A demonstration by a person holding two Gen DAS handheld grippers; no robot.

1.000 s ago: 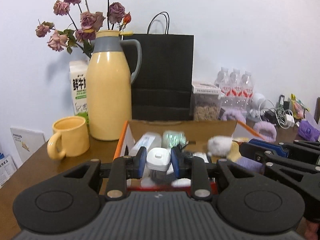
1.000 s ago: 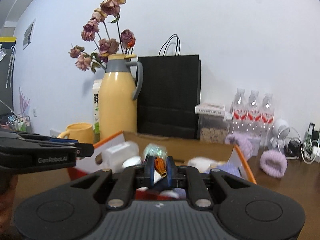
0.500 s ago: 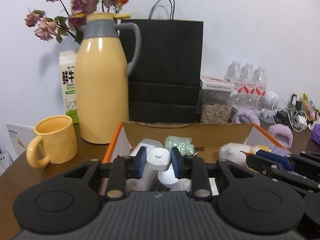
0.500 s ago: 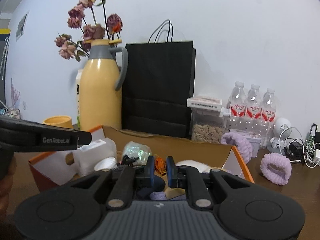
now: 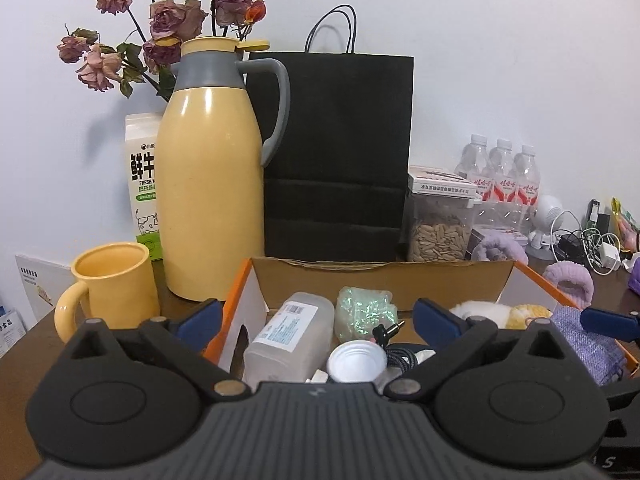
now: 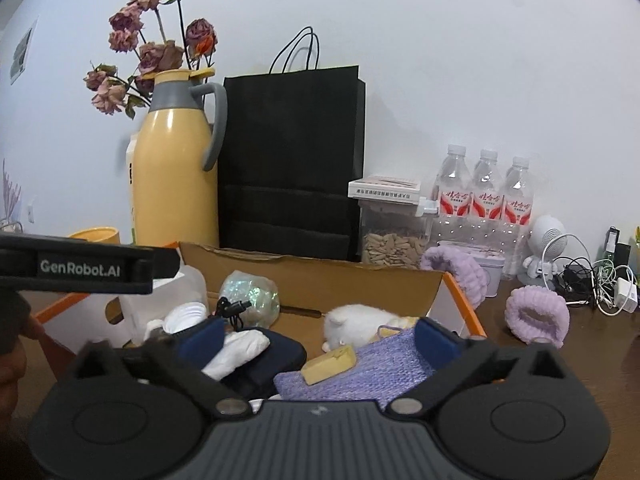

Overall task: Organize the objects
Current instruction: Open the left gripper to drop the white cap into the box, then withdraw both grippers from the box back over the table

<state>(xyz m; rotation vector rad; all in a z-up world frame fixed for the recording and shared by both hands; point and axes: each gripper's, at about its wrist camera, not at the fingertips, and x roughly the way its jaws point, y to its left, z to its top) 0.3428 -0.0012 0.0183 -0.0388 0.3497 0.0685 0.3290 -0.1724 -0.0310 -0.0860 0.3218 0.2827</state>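
over the near edge of the cardboard box (image 5: 384,276) both tools hang with nothing gripped. the left hand-held gripper (image 5: 316,318) has just been opening and its blue pads stand wide apart; between them, down in the box and untouched, lie a clear plastic bottle (image 5: 290,336) with a white label, an upturned white cap (image 5: 357,364) and an iridescent green bundle (image 5: 366,312). the right hand-held gripper (image 6: 316,338) has also just been opening, jaws spread wide and empty, above a purple knitted cloth (image 6: 360,372) with a tan block (image 6: 329,364) lying on it, a dark blue pouch (image 6: 276,356) and a white fluffy toy (image 6: 356,322) farther in. in the right wrist view the left tool shows as a black bar at the left edge.

on the bench (image 5: 24,356), left of the box, stands a yellow mug (image 5: 114,294); behind it a yellow jug (image 5: 214,172) with a grey collar, a milk carton (image 5: 144,184) and dried roses (image 5: 160,28). a black paper bag (image 5: 336,152) stands at the far side of the box, with a seed container (image 5: 440,220) and three water bottles (image 5: 500,176) to its right. a purple scrunchie (image 6: 536,316) lies right of the box.
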